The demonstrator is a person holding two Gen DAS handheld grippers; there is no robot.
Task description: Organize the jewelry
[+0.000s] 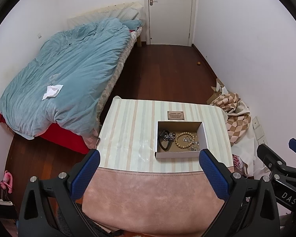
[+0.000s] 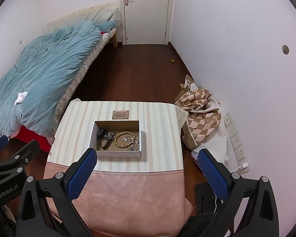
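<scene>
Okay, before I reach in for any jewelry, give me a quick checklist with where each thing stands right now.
1. Left gripper open and empty: ok.
2. Right gripper open and empty: ok.
3. Box open on top, nothing covering it: ok.
4. Wooden bead bracelet in plain view inside the box: ok.
5. Silver chain pieces free of the bracelet: cannot tell, they overlap.
6. Box well clear of the table edge: ok.

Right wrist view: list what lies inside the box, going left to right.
In the white box: black hair clip → silver charm cluster → wooden bead bracelet → tangle of silver chain pieces at the right wall.
</scene>
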